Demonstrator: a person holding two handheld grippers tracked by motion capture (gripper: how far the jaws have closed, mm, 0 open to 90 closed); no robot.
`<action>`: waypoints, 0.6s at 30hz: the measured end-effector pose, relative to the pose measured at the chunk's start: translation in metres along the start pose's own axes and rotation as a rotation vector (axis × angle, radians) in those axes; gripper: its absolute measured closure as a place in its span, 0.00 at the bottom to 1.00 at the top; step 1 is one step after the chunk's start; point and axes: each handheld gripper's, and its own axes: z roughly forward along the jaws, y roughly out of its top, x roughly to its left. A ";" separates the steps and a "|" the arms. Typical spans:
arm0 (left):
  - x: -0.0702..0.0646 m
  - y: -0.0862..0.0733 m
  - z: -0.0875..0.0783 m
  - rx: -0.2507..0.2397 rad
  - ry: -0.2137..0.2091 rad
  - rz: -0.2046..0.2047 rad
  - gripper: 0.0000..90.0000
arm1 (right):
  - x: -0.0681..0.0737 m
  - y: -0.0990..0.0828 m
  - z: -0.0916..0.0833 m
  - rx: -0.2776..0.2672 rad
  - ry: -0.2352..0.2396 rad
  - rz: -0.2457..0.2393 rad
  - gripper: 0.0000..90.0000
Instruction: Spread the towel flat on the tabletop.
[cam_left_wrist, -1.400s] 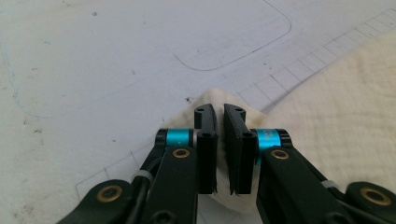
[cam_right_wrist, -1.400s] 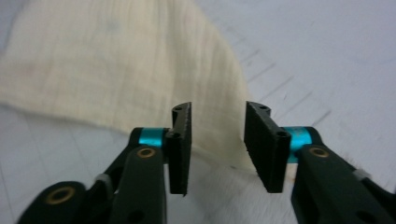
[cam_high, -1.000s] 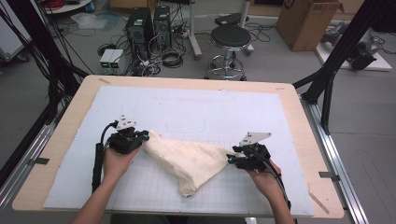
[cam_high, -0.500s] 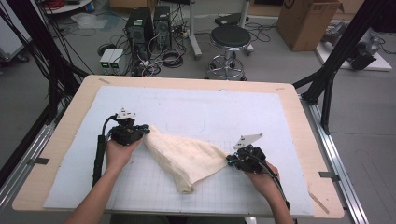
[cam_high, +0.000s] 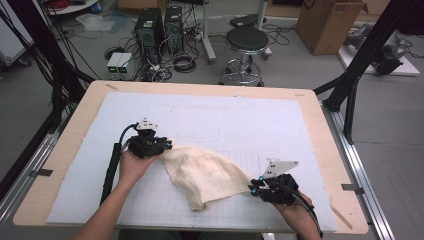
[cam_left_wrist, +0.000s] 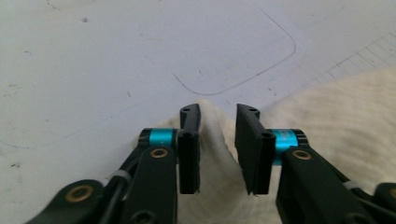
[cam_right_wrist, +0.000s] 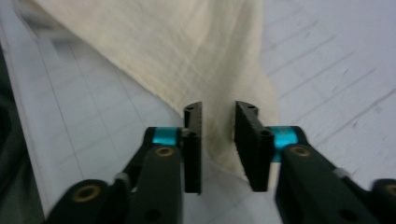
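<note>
A cream waffle-weave cloth (cam_high: 210, 172) lies rumpled on the white gridded mat (cam_high: 225, 115). My left gripper (cam_high: 167, 146) sits at the cloth's upper left corner. Its jaws have just been opening, and in the left gripper view the gripper (cam_left_wrist: 218, 116) straddles a raised ridge of cloth (cam_left_wrist: 336, 121) without pinching it. My right gripper (cam_high: 252, 190) is at the cloth's lower right corner near the table's front edge. Its jaws have also just been opening, and in the right gripper view the gripper (cam_right_wrist: 218, 112) stands apart around the cloth's corner (cam_right_wrist: 187, 51).
The mat covers most of a wooden table (cam_high: 200, 89). A drawn rounded outline (cam_left_wrist: 261, 70) marks the mat beyond the left gripper. Past the far edge, on the floor, stand a black stool (cam_high: 245, 40), computer towers (cam_high: 160, 25) with cables and a cardboard box (cam_high: 325, 20).
My right hand has shifted toward the table's front right, drawing the cloth's right corner out with it. The left hand has stayed at its corner.
</note>
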 end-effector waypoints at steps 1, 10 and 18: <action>0.000 -0.001 -0.004 -0.007 0.005 -0.003 0.68 | -0.001 0.004 -0.003 -0.029 -0.001 0.009 0.72; 0.002 -0.015 -0.020 0.001 0.013 -0.003 0.53 | -0.019 0.057 0.020 -0.129 -0.023 -0.010 0.59; -0.005 -0.030 -0.008 0.072 -0.016 0.010 0.56 | -0.039 0.064 0.074 -0.013 -0.014 0.017 0.58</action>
